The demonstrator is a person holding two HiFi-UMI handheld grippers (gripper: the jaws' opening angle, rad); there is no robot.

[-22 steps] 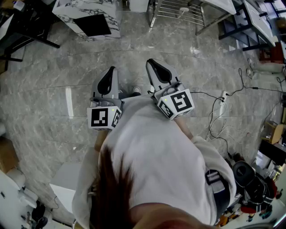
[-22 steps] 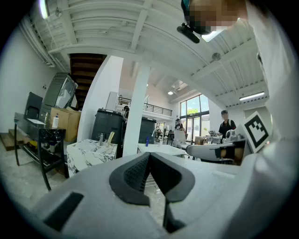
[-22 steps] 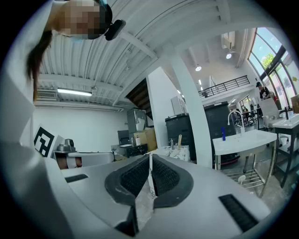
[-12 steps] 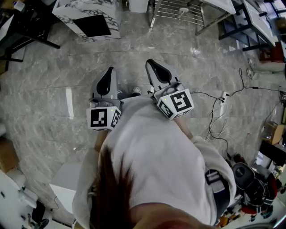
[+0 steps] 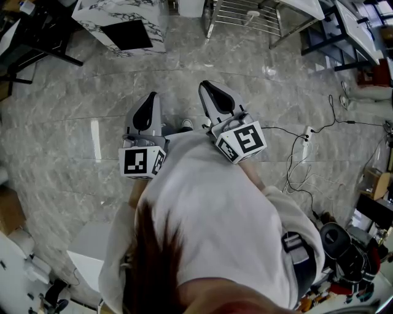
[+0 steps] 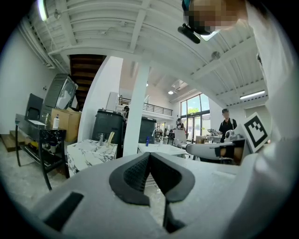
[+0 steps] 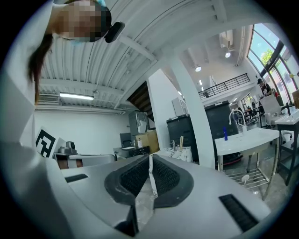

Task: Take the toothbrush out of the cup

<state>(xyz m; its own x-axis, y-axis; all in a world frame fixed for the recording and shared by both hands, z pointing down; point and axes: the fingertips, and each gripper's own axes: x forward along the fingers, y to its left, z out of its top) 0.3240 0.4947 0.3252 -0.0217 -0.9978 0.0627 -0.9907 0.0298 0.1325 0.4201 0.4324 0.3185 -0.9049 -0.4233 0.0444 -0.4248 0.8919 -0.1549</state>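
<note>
As far as I can judge, the job is not getting started yet: everything is waiting to be done. The person point(image 5: 215, 227) is standing on open floor, holding both tools level out from the chest. The left tongs point(image 6: 149, 155) are sitting clenched, tips meeting with nothing between them. The right tongs point(image 7: 150, 158) are pinching together on nothing too.

What I take for the toothbrush point(image 6: 110, 138) is showing as a pale stick standing upright on the marble table point(image 6: 88, 156). That is at about eleven o'clock from the person and well apart from both tongs. The cup is too small for me to make out. Walking over, gripping the handle and lifting it clear are all lying ahead.

The floor point(image 5: 61, 122) is polished grey stone tile, catching the ceiling lights. At twelve to one o'clock a wire rack point(image 5: 245, 15) is lying low beside a white table with a tap point(image 7: 243, 136). At three o'clock, loose cables point(image 5: 295, 172) are trailing from a power strip point(image 5: 306, 136). The room is looking tall and bright, with big windows, and another person point(image 6: 227, 125) is standing far off.
</note>
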